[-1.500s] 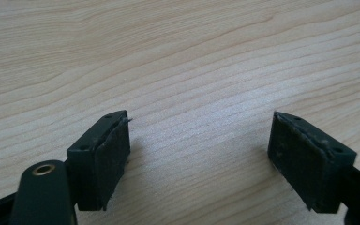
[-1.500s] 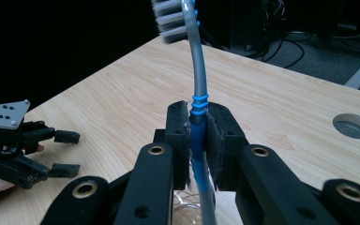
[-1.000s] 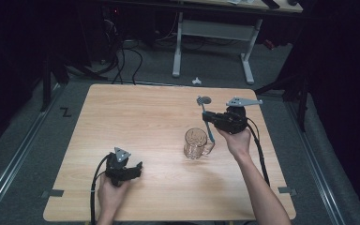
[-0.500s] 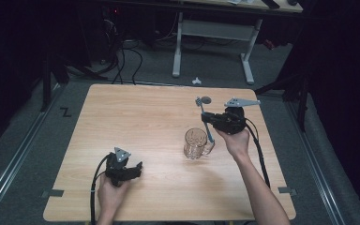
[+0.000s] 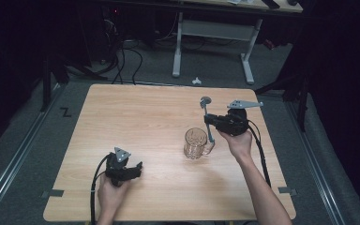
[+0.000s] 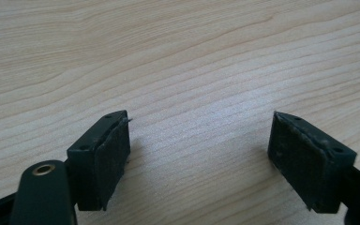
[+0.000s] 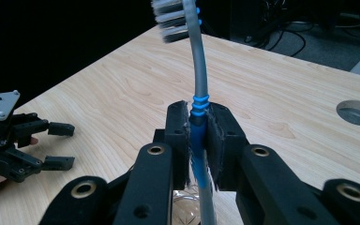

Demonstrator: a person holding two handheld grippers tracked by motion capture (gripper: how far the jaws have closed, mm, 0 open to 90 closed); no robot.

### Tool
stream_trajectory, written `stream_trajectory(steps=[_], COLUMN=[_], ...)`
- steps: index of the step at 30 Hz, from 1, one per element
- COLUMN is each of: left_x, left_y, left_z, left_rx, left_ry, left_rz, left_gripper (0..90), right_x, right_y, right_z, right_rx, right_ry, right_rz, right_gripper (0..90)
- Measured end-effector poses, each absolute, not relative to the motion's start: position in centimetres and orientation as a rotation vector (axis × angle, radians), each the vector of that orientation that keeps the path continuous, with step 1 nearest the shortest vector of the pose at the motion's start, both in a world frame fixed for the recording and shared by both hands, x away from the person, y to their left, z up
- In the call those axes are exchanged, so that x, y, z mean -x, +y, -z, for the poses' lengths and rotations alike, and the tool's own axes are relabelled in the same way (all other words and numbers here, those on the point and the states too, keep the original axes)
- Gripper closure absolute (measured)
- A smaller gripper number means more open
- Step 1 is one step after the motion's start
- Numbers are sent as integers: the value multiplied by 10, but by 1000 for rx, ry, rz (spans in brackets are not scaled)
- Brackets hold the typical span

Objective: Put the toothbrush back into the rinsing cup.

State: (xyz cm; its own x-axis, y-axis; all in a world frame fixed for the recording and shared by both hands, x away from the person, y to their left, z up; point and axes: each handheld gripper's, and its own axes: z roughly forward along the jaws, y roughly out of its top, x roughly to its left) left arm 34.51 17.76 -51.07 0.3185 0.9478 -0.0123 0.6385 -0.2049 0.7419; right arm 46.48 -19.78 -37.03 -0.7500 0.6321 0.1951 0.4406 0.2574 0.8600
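The right gripper (image 5: 209, 121) edges slightly toward the near side of the table, carrying the toothbrush (image 5: 207, 119) with it, so the handle's lower end now sits closer over the rim of the glass mug (image 5: 195, 143). The brush head leans a touch more upright than a second ago.

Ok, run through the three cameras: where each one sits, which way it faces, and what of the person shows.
High view: above the person's side, facing forward and down on the table; both forearms, left gripper, right gripper.
Left gripper view: rides the left gripper, facing bare wood between open jaws.
Right gripper view: rides the right gripper, facing across the table, clamping the toothbrush.
Shared: toothbrush, glass mug, left gripper.
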Motion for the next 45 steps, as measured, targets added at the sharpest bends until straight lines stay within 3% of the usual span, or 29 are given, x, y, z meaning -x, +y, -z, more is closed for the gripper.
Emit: stream_trajectory(steps=[45], left_x=[-345], left_y=[178], left_z=[511], left_rx=[-1934], left_ry=[1399], left_rz=[-607], left_gripper=[217], right_x=[-450], right_y=[-218], right_z=[374], right_rx=[-1022], right_ry=[2316], right_rz=[-1451], right_gripper=[793])
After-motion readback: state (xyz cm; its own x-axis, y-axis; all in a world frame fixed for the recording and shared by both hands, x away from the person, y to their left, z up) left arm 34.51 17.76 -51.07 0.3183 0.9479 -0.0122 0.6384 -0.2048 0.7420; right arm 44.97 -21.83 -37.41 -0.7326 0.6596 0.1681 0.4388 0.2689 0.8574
